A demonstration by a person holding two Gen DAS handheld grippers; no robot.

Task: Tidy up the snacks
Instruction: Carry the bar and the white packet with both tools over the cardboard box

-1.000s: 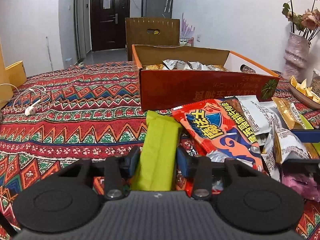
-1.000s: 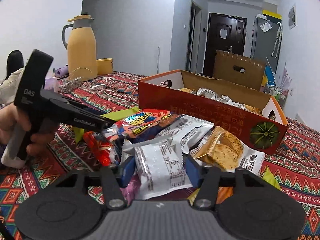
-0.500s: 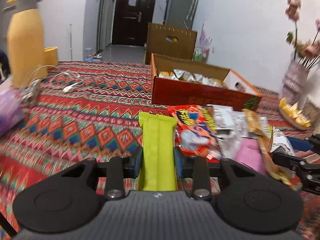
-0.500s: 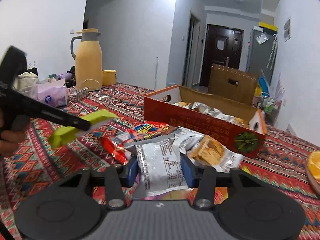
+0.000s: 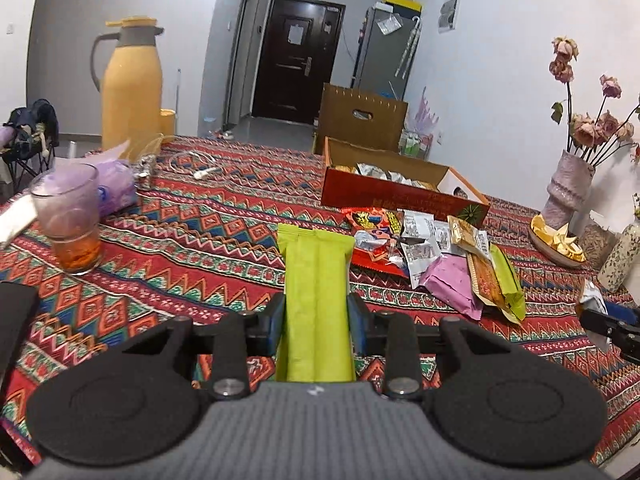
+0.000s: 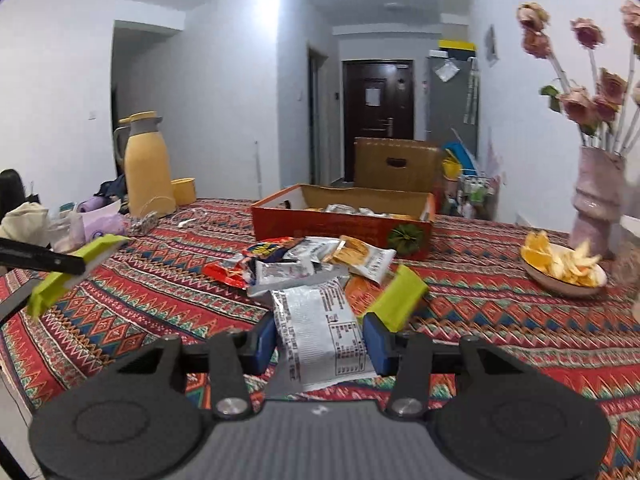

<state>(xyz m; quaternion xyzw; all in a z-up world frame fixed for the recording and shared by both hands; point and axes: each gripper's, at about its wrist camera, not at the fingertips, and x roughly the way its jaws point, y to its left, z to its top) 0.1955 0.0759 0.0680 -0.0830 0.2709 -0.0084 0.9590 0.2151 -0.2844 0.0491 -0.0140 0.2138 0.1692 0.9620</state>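
Grippers (image 5: 316, 316) (image 6: 319, 338) clamped on snack packets (image 5: 316, 280) (image 6: 320, 336)

The right tongs (image 6: 319, 339) clamp a silver snack packet (image 6: 320, 336) above the patterned surface (image 6: 500, 332); at left, the other tongs (image 6: 60, 266) hold a green packet (image 6: 74, 270).

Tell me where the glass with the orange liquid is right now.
In the left wrist view, the glass stands at the far left on the patterned tablecloth, just in front of the purple tissue pack and nearer than the yellow thermos.
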